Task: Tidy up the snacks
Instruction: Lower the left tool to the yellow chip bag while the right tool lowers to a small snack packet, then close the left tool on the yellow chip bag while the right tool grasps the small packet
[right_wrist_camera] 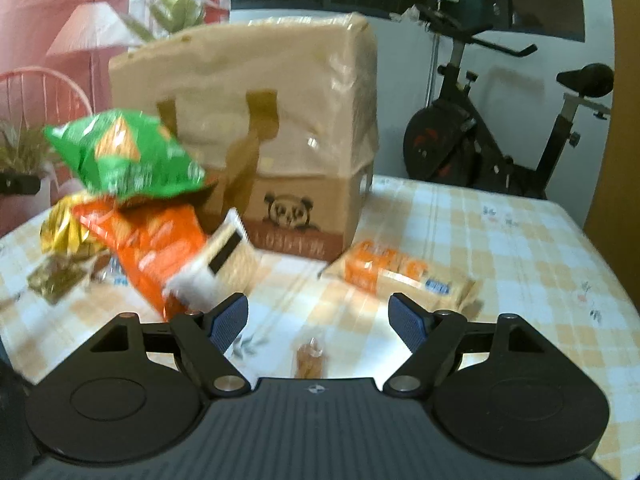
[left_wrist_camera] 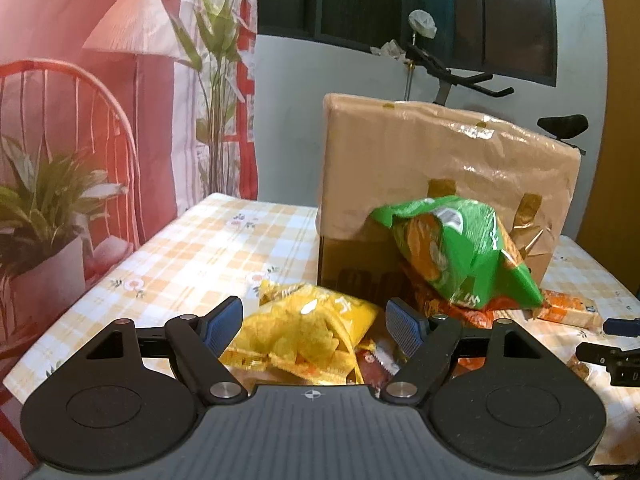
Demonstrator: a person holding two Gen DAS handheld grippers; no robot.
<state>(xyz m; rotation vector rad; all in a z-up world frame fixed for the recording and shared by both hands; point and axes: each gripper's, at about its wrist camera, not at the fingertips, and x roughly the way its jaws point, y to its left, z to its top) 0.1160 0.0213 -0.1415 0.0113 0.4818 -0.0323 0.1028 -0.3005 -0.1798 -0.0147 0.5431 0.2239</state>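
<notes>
Both claws gape wide and hold nothing: the left gripper [left_wrist_camera: 314, 322] frames a crinkly yellow chip bag [left_wrist_camera: 308, 336], the right gripper [right_wrist_camera: 319, 320] bare checked tablecloth [right_wrist_camera: 500, 240]. The shiny green bag [left_wrist_camera: 460, 252] leans on the taped cardboard box [left_wrist_camera: 440, 160] atop the heap; tugging lower packets could topple it. The right view is blurred, and the small wrapped snack [right_wrist_camera: 310, 362] below it is unclear.

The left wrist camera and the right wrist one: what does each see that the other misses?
Only the left wrist view shows the yellow chip bag lying between the left gripper's open jaws. Only the right wrist view shows the panda print on the box and a small wrapped snack ahead of the open right gripper. Both show the cardboard box, green bag, exercise bike and checked tablecloth.
</notes>
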